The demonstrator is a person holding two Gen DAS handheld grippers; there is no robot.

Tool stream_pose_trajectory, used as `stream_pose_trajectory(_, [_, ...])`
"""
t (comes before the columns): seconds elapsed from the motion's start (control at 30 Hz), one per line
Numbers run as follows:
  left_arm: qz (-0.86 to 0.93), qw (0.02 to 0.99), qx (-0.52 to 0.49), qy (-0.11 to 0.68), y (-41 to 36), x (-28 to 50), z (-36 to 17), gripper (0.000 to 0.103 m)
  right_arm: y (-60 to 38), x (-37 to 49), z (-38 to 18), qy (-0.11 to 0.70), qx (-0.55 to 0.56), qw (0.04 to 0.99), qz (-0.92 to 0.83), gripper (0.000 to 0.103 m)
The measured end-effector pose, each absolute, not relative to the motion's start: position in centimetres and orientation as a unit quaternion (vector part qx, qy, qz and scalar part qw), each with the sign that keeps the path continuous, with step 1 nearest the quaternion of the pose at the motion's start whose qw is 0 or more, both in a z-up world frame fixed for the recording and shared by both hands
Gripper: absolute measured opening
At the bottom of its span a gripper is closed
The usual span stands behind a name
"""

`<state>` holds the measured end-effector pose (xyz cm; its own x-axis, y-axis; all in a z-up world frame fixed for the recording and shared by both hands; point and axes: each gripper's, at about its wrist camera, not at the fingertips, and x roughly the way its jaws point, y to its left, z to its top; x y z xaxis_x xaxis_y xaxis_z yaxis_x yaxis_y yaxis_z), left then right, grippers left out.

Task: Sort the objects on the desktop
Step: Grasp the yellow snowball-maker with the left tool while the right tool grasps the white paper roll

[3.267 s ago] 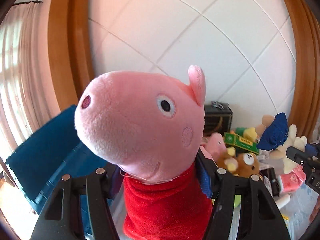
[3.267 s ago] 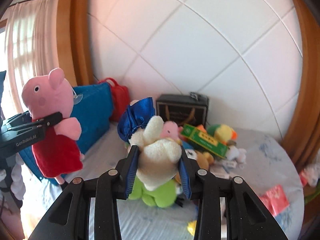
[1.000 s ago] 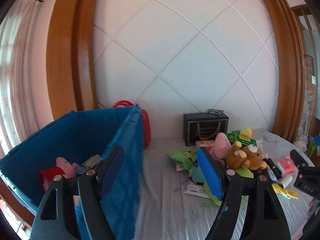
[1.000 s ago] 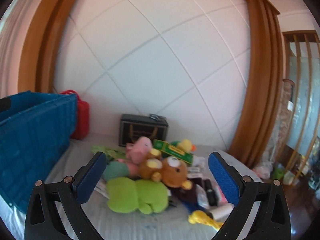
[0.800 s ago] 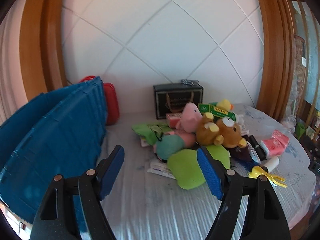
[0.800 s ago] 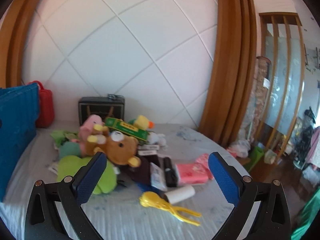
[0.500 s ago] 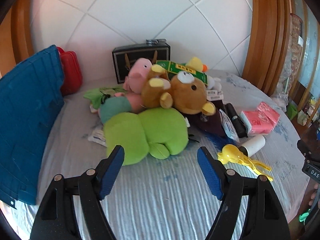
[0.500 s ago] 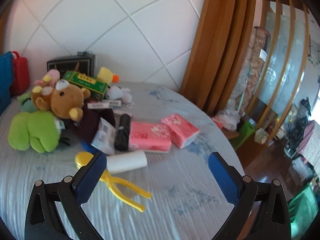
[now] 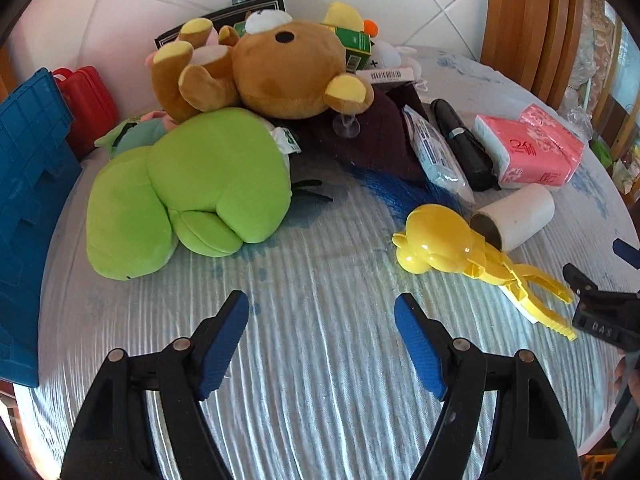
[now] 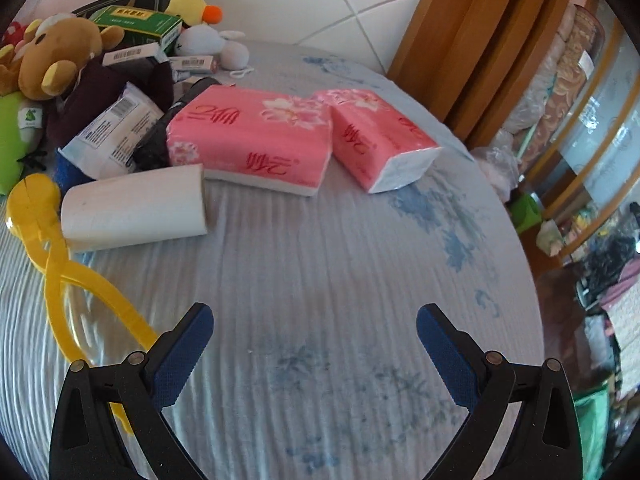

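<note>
My left gripper [image 9: 322, 312] is open and empty above the cloth, in front of a green plush [image 9: 192, 184] with a brown bear plush [image 9: 280, 68] lying on it. A yellow duck-shaped clamp toy [image 9: 452, 244] lies to its right beside a white paper roll [image 9: 516, 216]. My right gripper [image 10: 314, 326] is open and empty, short of two pink tissue packs [image 10: 252, 136] [image 10: 380, 140]. The roll [image 10: 136, 208] and clamp [image 10: 52, 248] lie to its left. The right gripper's tip [image 9: 600, 312] shows at the left view's right edge.
A blue crate [image 9: 24, 184] stands at the left with a red case [image 9: 88, 100] behind it. A black umbrella [image 9: 464, 144], wipes pack [image 9: 436, 152], dark cloth [image 9: 372, 136], green box [image 10: 136, 24] and duck plush [image 10: 192, 4] crowd the pile. The round table's edge [image 10: 532, 264] drops off at right.
Both grippers let go of their plush toys at the blue crate, opened, then swung right and down towards the table. The left now faces the plush pile, the right the tissue packs.
</note>
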<state>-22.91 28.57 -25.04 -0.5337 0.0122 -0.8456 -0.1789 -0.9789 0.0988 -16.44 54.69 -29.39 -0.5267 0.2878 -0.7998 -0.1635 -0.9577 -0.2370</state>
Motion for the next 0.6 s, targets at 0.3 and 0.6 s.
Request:
stream_pose_trajectory(0.3, [0.877, 0.050, -0.473, 0.066, 29.0, -23.5, -24.3, 0.075, 45.7, -14.2, -29.1, -0.038, -0.448, -0.028, 0.893, 0.103])
stream_pose_trajectory(0.6, [0.845, 0.051, -0.532, -0.008, 30.3, -25.3, -27.1, 0.075, 48.5, -12.4, -27.2, 0.004, -0.450, -0.027, 0.893, 0.103])
